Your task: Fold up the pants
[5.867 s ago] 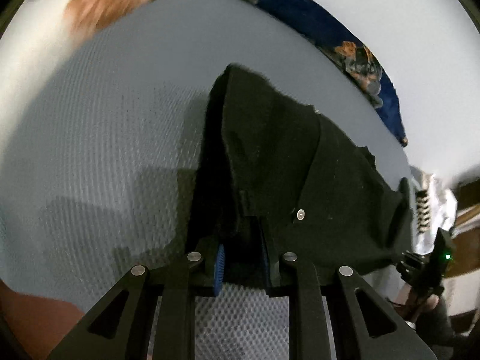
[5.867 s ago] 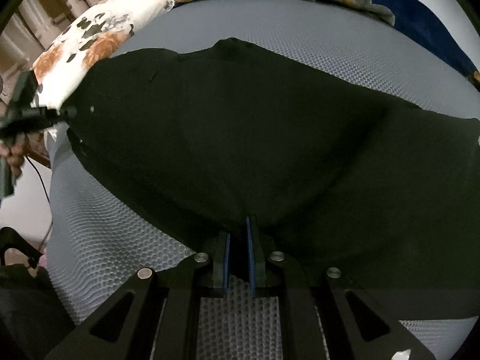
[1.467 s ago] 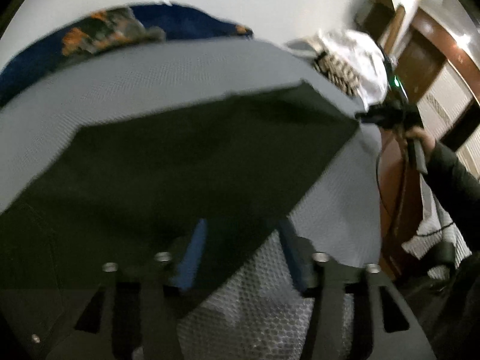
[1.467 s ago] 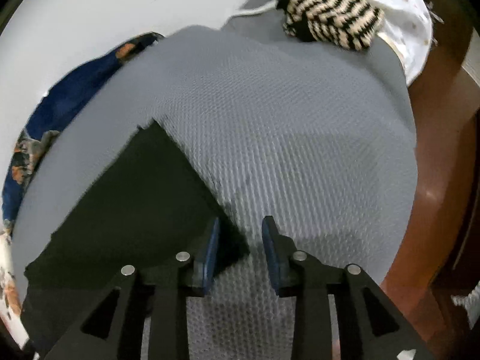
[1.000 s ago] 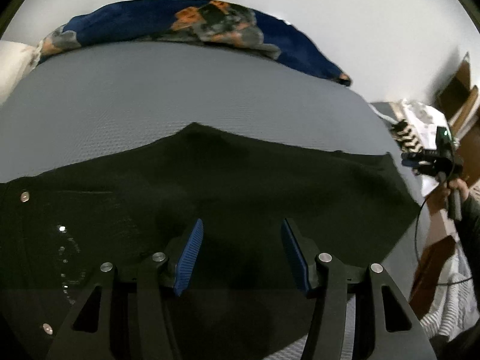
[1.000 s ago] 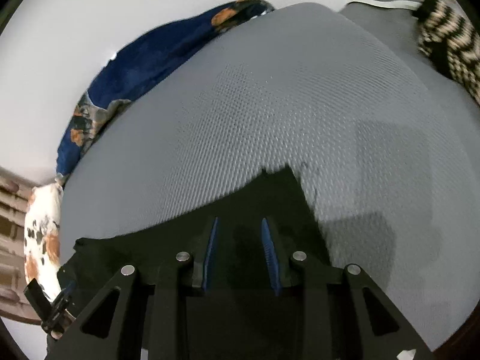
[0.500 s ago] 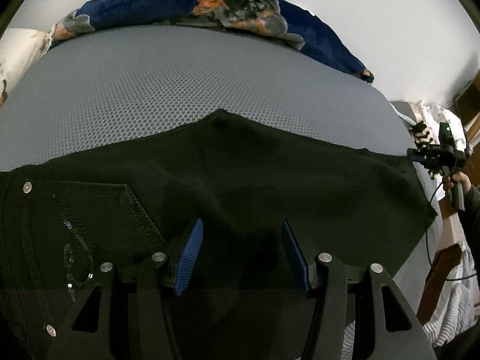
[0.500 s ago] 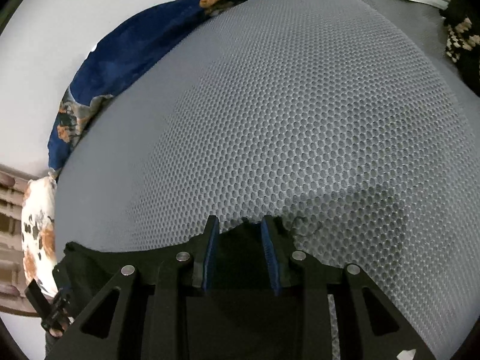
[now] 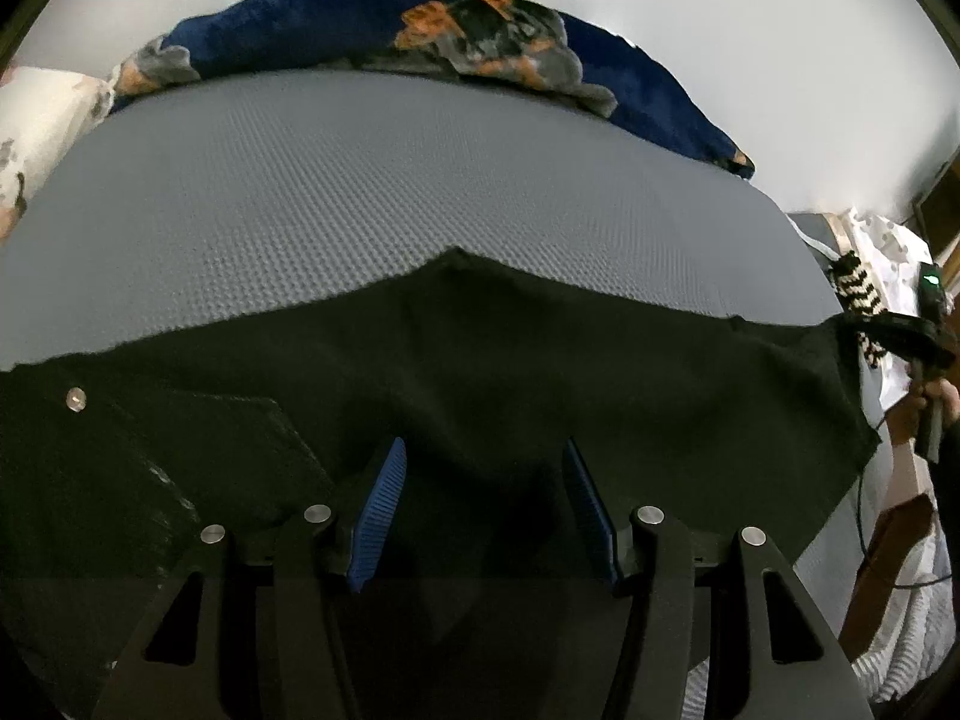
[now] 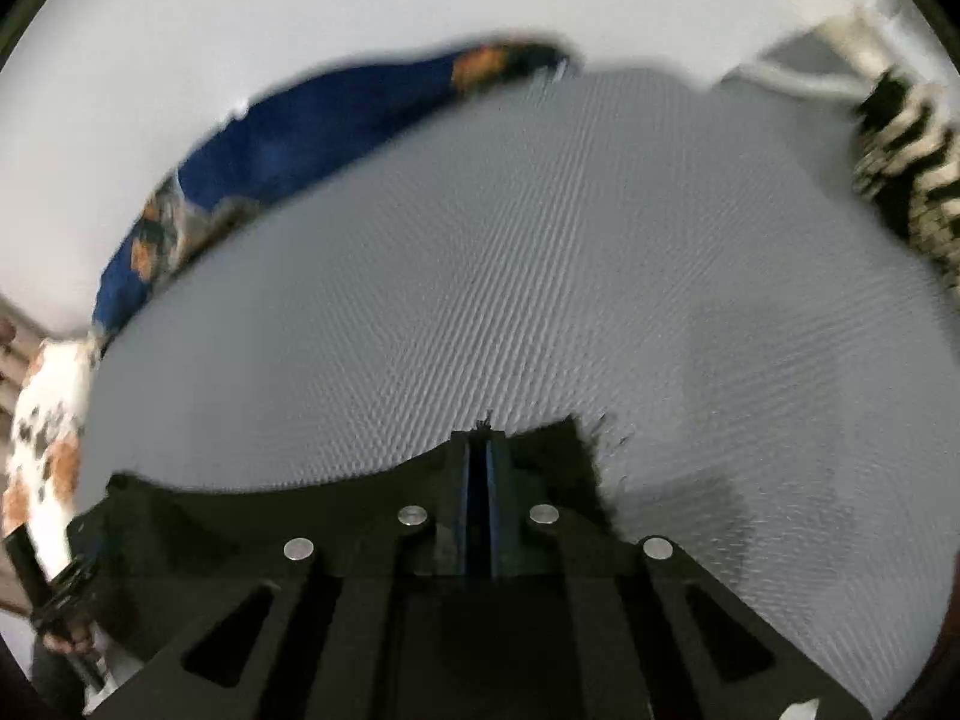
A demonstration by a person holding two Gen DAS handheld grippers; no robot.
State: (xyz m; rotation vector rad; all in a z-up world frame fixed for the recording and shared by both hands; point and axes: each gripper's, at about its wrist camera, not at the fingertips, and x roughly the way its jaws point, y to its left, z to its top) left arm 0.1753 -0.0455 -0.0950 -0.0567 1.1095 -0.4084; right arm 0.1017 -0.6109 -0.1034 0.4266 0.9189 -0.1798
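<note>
Across the grey bed (image 9: 372, 180) your black pants (image 9: 540, 372) lie flat along the near edge, long axis running left to right: the riveted waist end at the left, the leg end at the right. Your right gripper (image 10: 479, 450) is clamped on that leg end at its far corner, so it is the hand placed to carry the hem leftward toward the waist. Your left gripper (image 9: 483, 480) hovers above mid-leg, jaws apart, gripping nothing.
</note>
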